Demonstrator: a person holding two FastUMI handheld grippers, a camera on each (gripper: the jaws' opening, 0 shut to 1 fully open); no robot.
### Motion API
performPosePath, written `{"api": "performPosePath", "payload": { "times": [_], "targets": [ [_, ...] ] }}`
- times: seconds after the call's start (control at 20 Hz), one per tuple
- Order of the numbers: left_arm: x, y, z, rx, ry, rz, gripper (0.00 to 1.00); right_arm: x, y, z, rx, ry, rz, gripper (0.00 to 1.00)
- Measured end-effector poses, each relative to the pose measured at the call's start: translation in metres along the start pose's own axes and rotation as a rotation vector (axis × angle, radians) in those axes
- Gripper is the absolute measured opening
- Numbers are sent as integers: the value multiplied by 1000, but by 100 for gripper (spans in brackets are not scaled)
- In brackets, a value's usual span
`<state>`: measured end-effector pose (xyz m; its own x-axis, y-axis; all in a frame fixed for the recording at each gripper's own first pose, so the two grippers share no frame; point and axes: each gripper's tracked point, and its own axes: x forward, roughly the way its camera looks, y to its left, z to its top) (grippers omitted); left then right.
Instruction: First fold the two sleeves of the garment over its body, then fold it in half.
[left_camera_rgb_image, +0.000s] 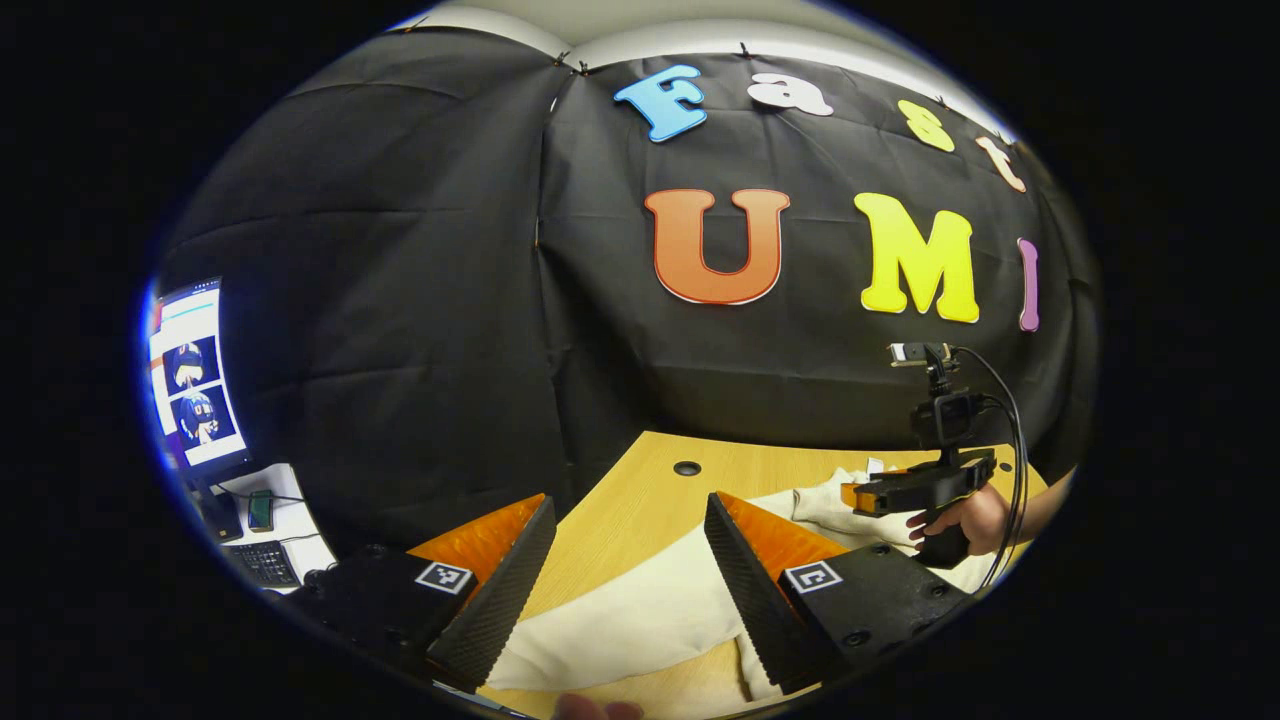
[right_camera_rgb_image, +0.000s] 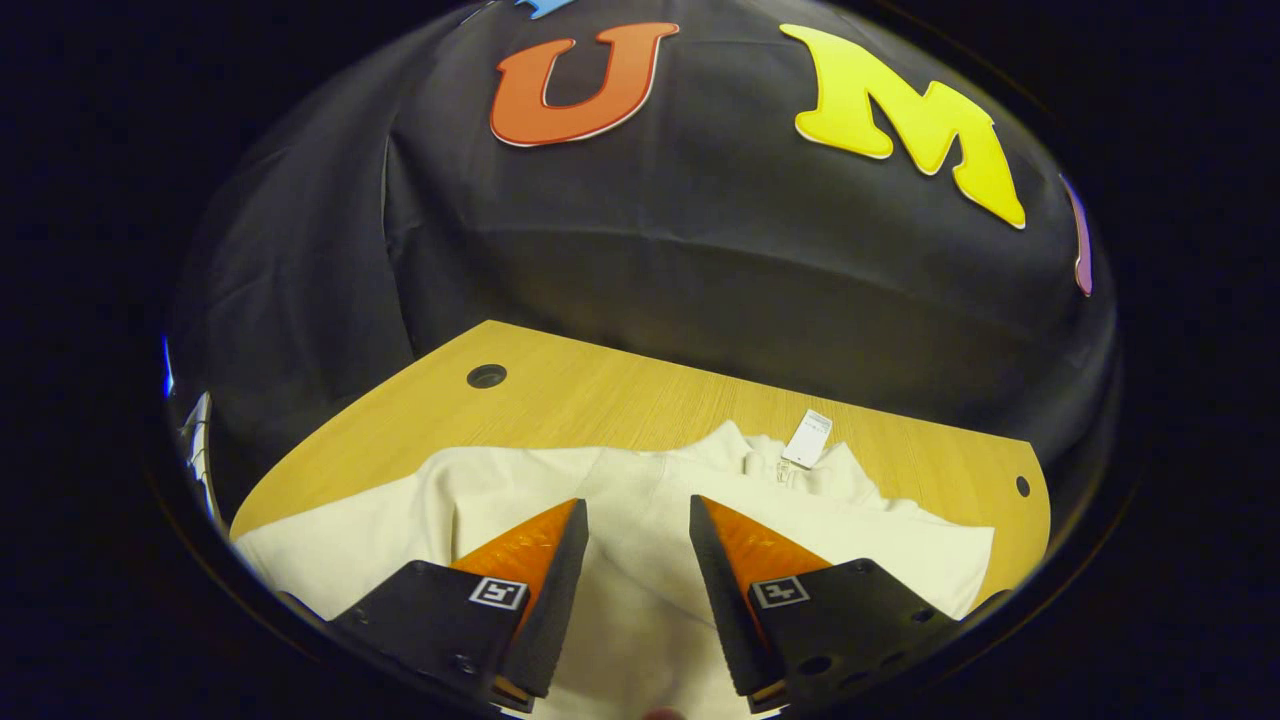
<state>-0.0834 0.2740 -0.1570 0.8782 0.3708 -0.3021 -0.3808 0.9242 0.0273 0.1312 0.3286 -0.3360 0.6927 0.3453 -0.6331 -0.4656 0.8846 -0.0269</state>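
On the bench your cream garment lay spread out with its sleeves seemingly not yet folded, so both sleeve folds and the halving remained, while your left claw and right claw hovered released, grasping nothing.

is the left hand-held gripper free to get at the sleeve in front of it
Probably yes: the left hand-held gripper is open with the cream garment's sleeve lying flat on the wooden table between its fingers, nothing over it.
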Motion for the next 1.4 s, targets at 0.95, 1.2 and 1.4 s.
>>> {"api": "performPosePath", "payload": {
  "times": [0.95,1.2,1.4],
  "targets": [
    [-32,130,-207,-113,318,391,98,-186,-32,-25,-131,-55,54,78],
    [-33,136,-242,-143,401,440,98,-198,-45,-32,-142,-49,33,77],
    [-32,130,-249,-186,413,459,98,-204,-40,-42,-151,-41,45,78]
  ]
}}
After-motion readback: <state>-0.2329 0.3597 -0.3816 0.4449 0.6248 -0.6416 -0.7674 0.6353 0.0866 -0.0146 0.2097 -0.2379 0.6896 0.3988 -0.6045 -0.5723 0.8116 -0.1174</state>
